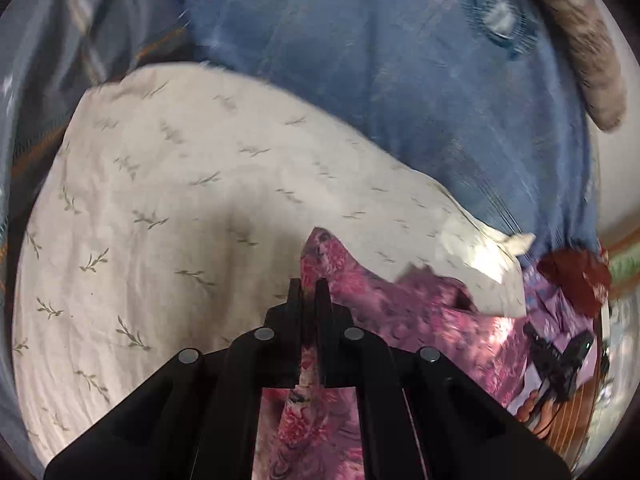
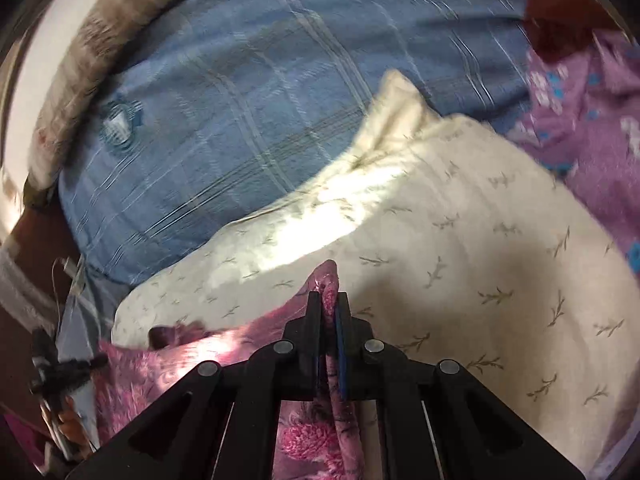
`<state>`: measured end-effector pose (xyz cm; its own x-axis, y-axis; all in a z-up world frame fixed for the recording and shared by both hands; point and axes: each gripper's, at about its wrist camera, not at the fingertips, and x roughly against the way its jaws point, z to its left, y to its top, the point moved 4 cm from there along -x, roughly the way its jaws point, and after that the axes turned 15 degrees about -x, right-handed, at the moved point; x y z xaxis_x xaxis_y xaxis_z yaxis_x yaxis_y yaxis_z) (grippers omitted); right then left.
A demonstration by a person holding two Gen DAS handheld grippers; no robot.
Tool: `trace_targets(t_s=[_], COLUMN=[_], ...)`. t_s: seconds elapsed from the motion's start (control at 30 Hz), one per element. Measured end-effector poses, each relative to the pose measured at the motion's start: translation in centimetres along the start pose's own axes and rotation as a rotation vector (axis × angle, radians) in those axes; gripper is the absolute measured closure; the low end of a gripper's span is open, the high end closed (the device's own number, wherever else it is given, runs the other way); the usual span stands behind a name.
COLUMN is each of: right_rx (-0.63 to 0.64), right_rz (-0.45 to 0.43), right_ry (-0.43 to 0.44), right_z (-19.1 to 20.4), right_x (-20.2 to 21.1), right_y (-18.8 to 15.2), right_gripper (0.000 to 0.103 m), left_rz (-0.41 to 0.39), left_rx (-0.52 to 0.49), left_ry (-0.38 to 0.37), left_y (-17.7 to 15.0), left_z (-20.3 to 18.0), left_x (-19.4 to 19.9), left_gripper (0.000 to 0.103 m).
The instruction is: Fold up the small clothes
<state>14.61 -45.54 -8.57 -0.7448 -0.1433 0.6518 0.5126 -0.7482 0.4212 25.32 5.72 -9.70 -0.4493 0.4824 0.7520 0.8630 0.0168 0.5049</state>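
- Pinching a pink floral garment [image 1: 400, 312], the left hand-held gripper [image 1: 309, 286] is closing its black fingers [image 1: 294, 300] tight on a fold of the cloth; a peak of fabric is sticking up just past the tips.
- The right hand-held gripper [image 2: 329, 300] is doing the same: fingers [image 2: 313, 312] clamped together on the same pink floral garment [image 2: 168, 372], with a narrow ridge of cloth poking out between and beyond them.
- The garment is hanging and stretching between the two grippers, running near and to the right in the left wrist view, near and to the left in the right wrist view.
- The right gripper is showing at the right edge of the left wrist view as a small dark shape [image 1: 560, 360]; the left one is showing at the left edge of the right wrist view [image 2: 60, 372].
- Behind the garment a cream pillow with a small leaf print [image 1: 160, 200] is lying; it is filling the middle of both views [image 2: 480, 260].
- Farther off a blue checked bedsheet [image 1: 400, 60] is covering the bed [image 2: 240, 80].
- A purple flowered cloth [image 2: 580, 100] is sitting at the far right in the right wrist view, touching the pillow edge.
- A grey-brown fuzzy roll [image 1: 580, 40] is lying at the far edge of the bedsheet.
- Both views are motion-blurred.
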Motion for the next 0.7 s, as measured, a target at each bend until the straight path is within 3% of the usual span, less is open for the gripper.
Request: trace_targets(t_s=[0.1, 0.2, 0.23, 0.37, 0.5, 0.6, 0.7], right_rx=[-0.067, -0.031, -0.027, 0.025, 0.082, 0.102, 0.104], right_rz=[0.035, 0.084, 0.082, 0.008, -0.017, 0.033, 0.085], right_ry=[-0.017, -0.091, -0.094, -0.126, -0.031, 0.046, 0.08], right_z=[-2.3, -3.0, -3.0, -1.7, 0.3, 0.9, 0.0], right_x=[-2.2, -4.6, -4.6, -1.6, 3.0, 5.0, 5.9], right_y=[-0.3, -1.3, -1.3, -0.8, -2.2, -5.6, -9.5], right_gripper=[0.097, 0.096, 0.091, 0.084, 0.077, 0.067, 0.067], left_rz=[0.045, 0.074, 0.072, 0.034, -0.051, -0.068, -0.03], left_rx=[0.068, 0.026, 0.005, -0.091, -0.154, -0.204, -0.229], left_ry=[-0.02, 0.027, 0.042, 0.157, 0.209, 0.207, 0.21], left_y=[-0.8, -0.9, -0.7, -0.3, -1.7, -5.1, -8.8], left_z=[1.7, 1.3, 0.8, -0.9, -2.7, -5.0, -6.4], left_x=[-2.5, -3.6, -3.1, -0.1, 4.2, 5.5, 4.4], left_gripper=[0.099, 0.099, 0.099, 0.09, 0.057, 0.052, 0.048])
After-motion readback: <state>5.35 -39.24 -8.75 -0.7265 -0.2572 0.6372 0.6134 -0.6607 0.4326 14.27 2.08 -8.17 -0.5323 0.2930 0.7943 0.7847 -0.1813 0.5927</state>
